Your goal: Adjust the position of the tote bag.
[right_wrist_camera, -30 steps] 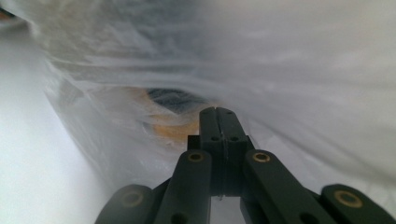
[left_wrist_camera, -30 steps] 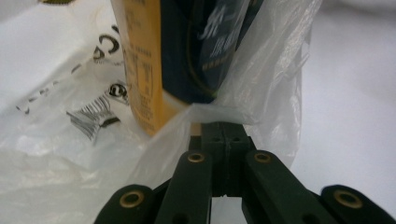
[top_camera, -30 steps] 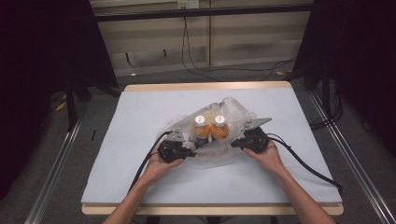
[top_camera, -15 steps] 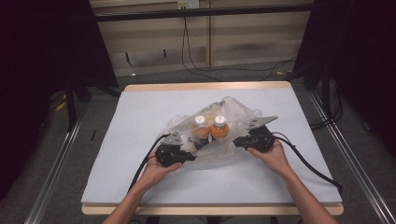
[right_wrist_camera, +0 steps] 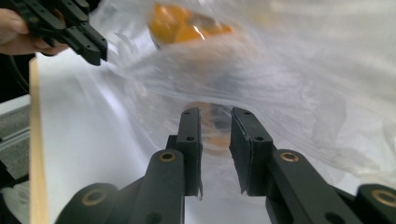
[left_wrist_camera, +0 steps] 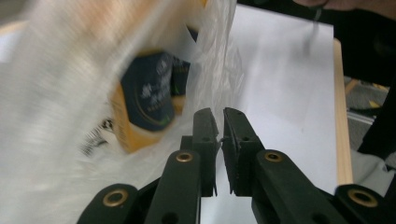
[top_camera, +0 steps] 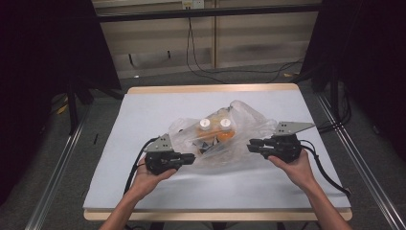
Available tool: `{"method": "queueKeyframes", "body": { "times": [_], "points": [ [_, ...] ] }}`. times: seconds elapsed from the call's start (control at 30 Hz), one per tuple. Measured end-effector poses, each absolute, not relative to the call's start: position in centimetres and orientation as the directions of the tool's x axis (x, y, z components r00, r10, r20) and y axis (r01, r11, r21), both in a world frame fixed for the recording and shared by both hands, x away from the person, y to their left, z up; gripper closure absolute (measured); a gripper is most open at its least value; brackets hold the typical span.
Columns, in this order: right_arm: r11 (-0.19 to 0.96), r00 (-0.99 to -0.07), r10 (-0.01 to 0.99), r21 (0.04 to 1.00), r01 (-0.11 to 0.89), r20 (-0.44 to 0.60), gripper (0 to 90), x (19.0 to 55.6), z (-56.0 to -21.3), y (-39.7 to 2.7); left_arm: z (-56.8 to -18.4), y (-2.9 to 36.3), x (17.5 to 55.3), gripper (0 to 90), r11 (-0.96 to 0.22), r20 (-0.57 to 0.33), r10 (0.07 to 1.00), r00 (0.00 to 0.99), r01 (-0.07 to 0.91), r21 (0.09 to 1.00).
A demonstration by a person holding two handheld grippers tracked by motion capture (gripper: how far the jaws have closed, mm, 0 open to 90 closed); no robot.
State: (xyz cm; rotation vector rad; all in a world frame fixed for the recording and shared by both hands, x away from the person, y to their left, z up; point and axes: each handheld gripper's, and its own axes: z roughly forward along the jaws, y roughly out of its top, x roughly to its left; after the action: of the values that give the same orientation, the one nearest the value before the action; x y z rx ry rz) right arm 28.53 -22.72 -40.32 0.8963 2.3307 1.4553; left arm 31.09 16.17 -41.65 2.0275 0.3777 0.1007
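A white tabletop (top_camera: 143, 120) stands in a dim room. A clear plastic bag (top_camera: 239, 129) holding two orange bottles (top_camera: 215, 129) lies mid-table, between both tongs. The left tongs (top_camera: 191, 157), nearly pressed together, touch its near-left edge; the right tongs (top_camera: 251, 145), slightly spread and empty, sit at its right edge.

Bench (top_camera: 143, 124): white top, wooden edge. Clear plastic bag (top_camera: 249, 127) lies mid-bench, holding two white-capped orange bottles (top_camera: 214, 129).
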Motion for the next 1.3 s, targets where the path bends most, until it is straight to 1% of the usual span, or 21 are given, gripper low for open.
{"method": "queueKeyframes", "body": {
  "times": [0.07, 0.1, 0.17, 0.2, 0.33, 0.4, 0.5, 0.57, 0.6, 0.67, 0.77, 0.8, 0.83, 0.87, 0.93, 0.97, 1.0, 1.03, 1.17, 1.23, 1.3],
  "points": [
    [0.293, -0.78, 0.617, 0.888, 0.354, 0.107, 80.1, 28.1, -39.6, -22.9, -41.0, 16.5, 31.3, 82.5, -0.398, -0.082, 0.326, 0.942, 0.215, 0.892],
    [0.283, -0.78, 0.617, 0.894, 0.348, 0.109, 80.2, 28.0, -39.2, -23.0, -40.6, 16.7, 31.5, 82.0, -0.387, -0.077, 0.326, 0.942, 0.207, 0.899],
    [0.271, -0.777, 0.62, 0.9, 0.341, 0.108, 79.3, 28.1, -38.5, -23.1, -39.9, 16.9, 31.9, 78.7, -0.353, -0.071, 0.353, 0.933, 0.203, 0.913],
    [0.268, -0.779, 0.619, 0.904, 0.332, 0.102, 78.7, 28.1, -38.1, -23.1, -39.6, 16.9, 32.1, 75.2, -0.349, -0.064, 0.355, 0.933, 0.196, 0.916],
    [0.228, -0.789, 0.608, 0.931, 0.283, 0.091, 75.1, 28.3, -36.1, -23.3, -38.1, 17.2, 32.7, 69.3, -0.311, -0.03, 0.396, 0.918, 0.165, 0.936],
    [0.216, -0.785, 0.615, 0.941, 0.26, 0.076, 73.5, 28.6, -35.1, -23.4, -37.7, 17.4, 33.1, 66.7, -0.286, -0.035, 0.408, 0.912, 0.164, 0.944],
    [0.202, -0.777, 0.624, 0.945, 0.259, 0.079, 61.7, 29.4, -34.4, -23.7, -37.4, 17.8, 34.0, 57.9, -0.293, -0.042, 0.411, 0.911, 0.175, 0.94],
    [0.225, -0.745, 0.665, 0.937, 0.266, 0.052, 52.1, 30.0, -34.5, -23.8, -37.9, 17.7, 34.6, 52.6, -0.328, -0.027, 0.429, 0.903, 0.184, 0.927],
    [0.225, -0.745, 0.665, 0.937, 0.266, 0.051, 50.7, 30.4, -34.6, -23.9, -38.3, 17.7, 34.8, 48.9, -0.338, -0.033, 0.439, 0.898, 0.199, 0.92],
    [0.224, -0.745, 0.664, 0.934, 0.277, 0.061, 44.0, 31.0, -34.9, -23.9, -39.0, 17.6, 35.4, 44.0, -0.381, -0.031, 0.443, 0.896, 0.219, 0.898],
    [0.27, -0.757, 0.652, 0.918, 0.291, 0.048, 38.0, 31.7, -35.8, -23.2, -39.6, 17.2, 35.8, 44.8, -0.407, -0.028, 0.435, 0.9, 0.224, 0.885],
    [0.288, -0.763, 0.645, 0.911, 0.294, 0.042, 36.4, 31.9, -36.2, -22.8, -39.7, 16.9, 35.9, 49.5, -0.415, -0.022, 0.431, 0.902, 0.22, 0.883],
    [0.304, -0.769, 0.638, 0.904, 0.301, 0.041, 36.4, 32.1, -36.6, -22.4, -39.7, 16.9, 36.0, 57.0, -0.43, -0.008, 0.424, 0.905, 0.21, 0.878],
    [0.31, -0.769, 0.637, 0.901, 0.304, 0.04, 39.8, 32.3, -36.9, -22.2, -39.7, 16.8, 36.1, 66.4, -0.417, -0.021, 0.423, 0.906, 0.216, 0.883],
    [0.319, -0.767, 0.64, 0.892, 0.32, 0.046, 58.9, 32.7, -37.2, -21.8, -39.4, 16.8, 36.5, 80.6, -0.392, -0.039, 0.407, 0.913, 0.213, 0.895],
    [0.313, -0.769, 0.637, 0.895, 0.317, 0.05, 68.9, 32.9, -37.3, -21.8, -39.2, 16.8, 36.6, 85.3, -0.384, -0.04, 0.4, 0.915, 0.207, 0.9],
    [0.293, -0.767, 0.638, 0.901, 0.321, 0.066, 80.4, 33.1, -37.3, -21.9, -38.8, 16.7, 36.9, 87.7, -0.359, -0.051, 0.395, 0.917, 0.205, 0.91],
    [0.27, -0.762, 0.644, 0.909, 0.319, 0.076, 89.1, 33.4, -37.2, -22.1, -38.5, 16.6, 37.0, 88.3, -0.351, -0.051, 0.399, 0.916, 0.204, 0.914],
    [0.188, -0.728, 0.676, 0.929, 0.319, 0.113, 90.0, 34.7, -36.5, -23.2, -37.1, 15.7, 37.6, 87.2, -0.327, -0.031, 0.409, 0.912, 0.178, 0.928],
    [0.125, -0.714, 0.68, 0.933, 0.337, 0.167, 90.0, 35.4, -36.4, -23.7, -37.1, 15.3, 38.5, 83.0, -0.341, -0.037, 0.442, 0.896, 0.206, 0.917],
    [0.145, -0.693, 0.705, 0.924, 0.353, 0.154, 90.0, 36.1, -36.7, -23.7, -37.9, 15.1, 39.4, 80.3, -0.379, -0.047, 0.451, 0.891, 0.239, 0.894]
  ]
}}
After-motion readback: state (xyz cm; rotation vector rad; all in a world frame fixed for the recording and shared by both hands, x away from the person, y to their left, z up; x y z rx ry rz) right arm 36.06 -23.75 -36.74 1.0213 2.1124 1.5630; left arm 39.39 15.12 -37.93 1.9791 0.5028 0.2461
